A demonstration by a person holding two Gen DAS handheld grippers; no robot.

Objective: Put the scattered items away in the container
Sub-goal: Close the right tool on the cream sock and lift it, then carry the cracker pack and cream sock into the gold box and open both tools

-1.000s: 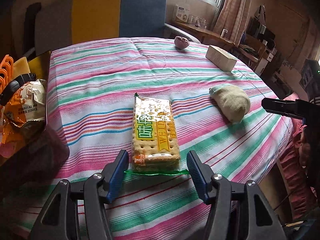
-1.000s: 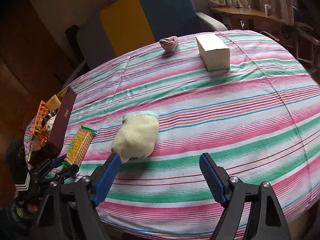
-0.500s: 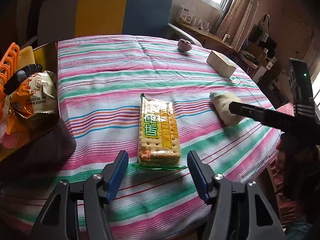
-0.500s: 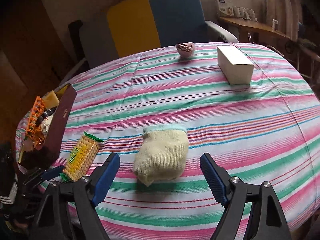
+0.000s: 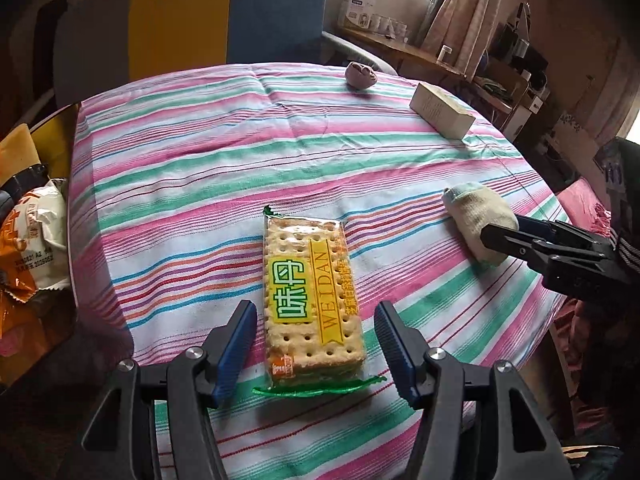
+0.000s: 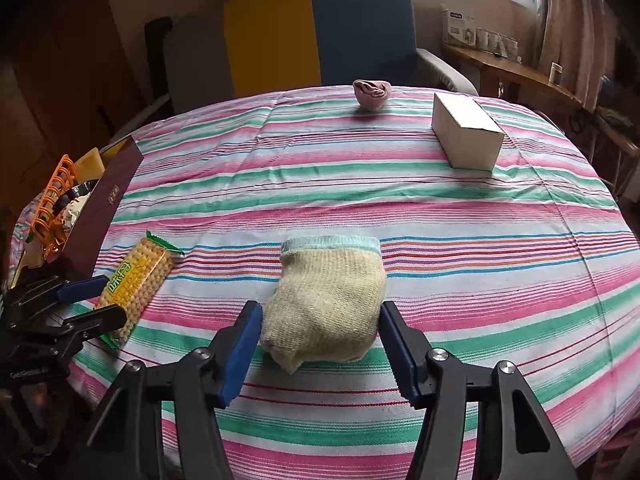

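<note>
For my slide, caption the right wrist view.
Open right gripper straddles a folded cream sock on the striped tablecloth.

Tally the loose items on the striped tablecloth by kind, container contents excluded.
Rolled socks: 2, a cream knitted one with a pale blue cuff and a small mauve one at the far edge
Cracker packs: 1, clear wrapper with yellow-green label
Boxes: 1, plain white cardboard
Total: 4

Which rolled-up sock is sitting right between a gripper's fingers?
The pale yellow sock, between the open right gripper. The small pink sock sits far off at the table's back edge.
</note>
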